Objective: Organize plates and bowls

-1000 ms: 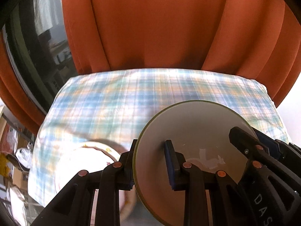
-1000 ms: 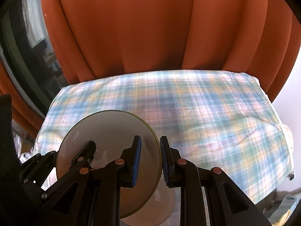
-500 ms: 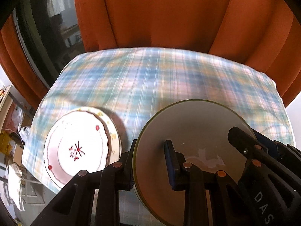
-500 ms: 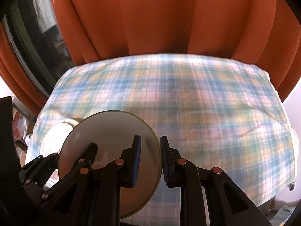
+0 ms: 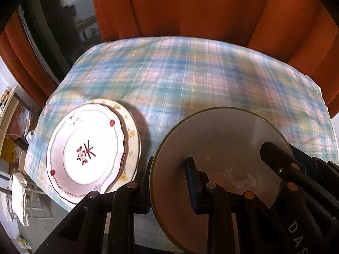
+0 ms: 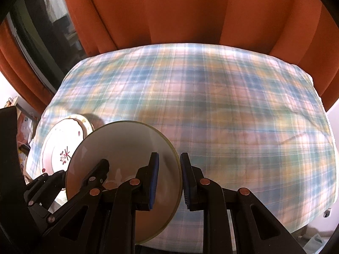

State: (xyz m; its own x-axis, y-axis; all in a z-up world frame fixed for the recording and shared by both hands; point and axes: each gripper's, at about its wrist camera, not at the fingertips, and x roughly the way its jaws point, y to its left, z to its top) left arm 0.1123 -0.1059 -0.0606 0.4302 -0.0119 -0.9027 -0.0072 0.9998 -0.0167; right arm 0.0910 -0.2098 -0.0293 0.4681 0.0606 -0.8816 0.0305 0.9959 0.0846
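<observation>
Glass plate (image 5: 222, 148), round, greenish rim: held above the table's near edge, left gripper (image 5: 169, 182) and right gripper (image 6: 168, 180) both clenched on opposite rims. Patterned plates (image 5: 89, 154), stacked: near left corner of the plaid tablecloth (image 5: 190, 74). Orange curtain (image 5: 190, 6) behind.

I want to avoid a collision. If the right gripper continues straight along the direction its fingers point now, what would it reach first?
Probably bare checked tablecloth. The right gripper, shut on the grey plate, points steeply down at open cloth; the stacked plates lie off left. Depth is unclear.
</observation>
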